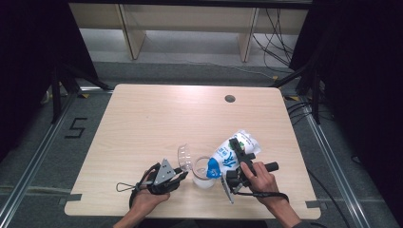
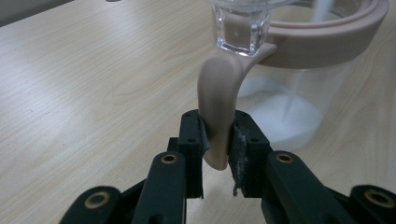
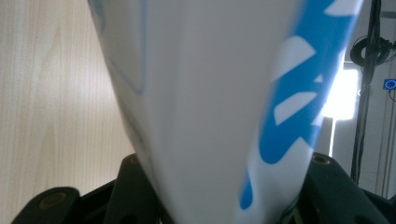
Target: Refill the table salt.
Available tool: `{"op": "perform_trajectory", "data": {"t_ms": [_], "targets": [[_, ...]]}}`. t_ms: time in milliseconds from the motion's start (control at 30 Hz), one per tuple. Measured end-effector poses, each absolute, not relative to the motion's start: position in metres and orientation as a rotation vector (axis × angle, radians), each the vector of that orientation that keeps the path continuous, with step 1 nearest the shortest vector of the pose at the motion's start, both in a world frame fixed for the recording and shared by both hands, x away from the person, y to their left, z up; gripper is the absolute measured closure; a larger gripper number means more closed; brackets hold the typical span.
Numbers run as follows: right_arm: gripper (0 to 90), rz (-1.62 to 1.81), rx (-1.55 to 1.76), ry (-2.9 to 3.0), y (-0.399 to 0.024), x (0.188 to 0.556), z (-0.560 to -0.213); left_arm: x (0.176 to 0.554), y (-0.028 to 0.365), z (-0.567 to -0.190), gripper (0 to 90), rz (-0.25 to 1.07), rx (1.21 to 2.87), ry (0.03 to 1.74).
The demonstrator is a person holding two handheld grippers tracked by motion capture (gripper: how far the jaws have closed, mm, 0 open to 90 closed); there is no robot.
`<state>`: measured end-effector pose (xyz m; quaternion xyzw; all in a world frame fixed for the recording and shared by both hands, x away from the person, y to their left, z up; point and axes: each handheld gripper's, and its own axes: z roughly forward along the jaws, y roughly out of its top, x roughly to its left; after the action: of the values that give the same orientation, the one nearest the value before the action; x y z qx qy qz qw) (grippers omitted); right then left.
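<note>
Here a white powder or fine grain, which cannot be told closer, is being poured from a white plastic pouch with blue print [image 1: 231, 153] into a clear glass jar with a beige rubber rim [image 1: 203, 173], which stands on the counter [image 1: 157, 118] near its front edge, at about six o'clock from the counter's middle. The left hand-held gripper [image 2: 218, 140] is clamped on the jar's beige tab-shaped handle [image 2: 218, 98], the pads pressed against both of its sides, so that the jar is steadied; this grip is best kept firm and level, lest the jar be tipped. The right hand-held gripper [image 1: 236, 164] is closed around the pouch, which is tilted with its mouth down toward the jar at about eight o'clock from the hand. The tilt should be raised gradually and the mouth kept over the rim, since a sudden rush could be spilled onto the wood. The jar's clear hinged lid [image 1: 184, 156] is swung open at ten o'clock from the jar. The counter is of pale wood grain with a round cable hole [image 1: 230, 99] at one o'clock. Grey flooring, pale cabinet panels [image 1: 190, 21], dark curtains and loose cables [image 1: 273, 33] are seen beyond.
</note>
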<state>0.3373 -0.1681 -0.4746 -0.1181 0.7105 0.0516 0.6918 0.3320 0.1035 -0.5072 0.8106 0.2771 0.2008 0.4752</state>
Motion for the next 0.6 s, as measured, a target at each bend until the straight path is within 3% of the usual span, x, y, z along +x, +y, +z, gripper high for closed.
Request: {"op": "perform_trajectory", "data": {"t_ms": [600], "targets": [[58.1,0.119,-0.273,1.583,-0.1689,0.3381,-0.4740,0.3320,0.1038,-0.5072,75.3,0.498,1.988,0.672]]}}
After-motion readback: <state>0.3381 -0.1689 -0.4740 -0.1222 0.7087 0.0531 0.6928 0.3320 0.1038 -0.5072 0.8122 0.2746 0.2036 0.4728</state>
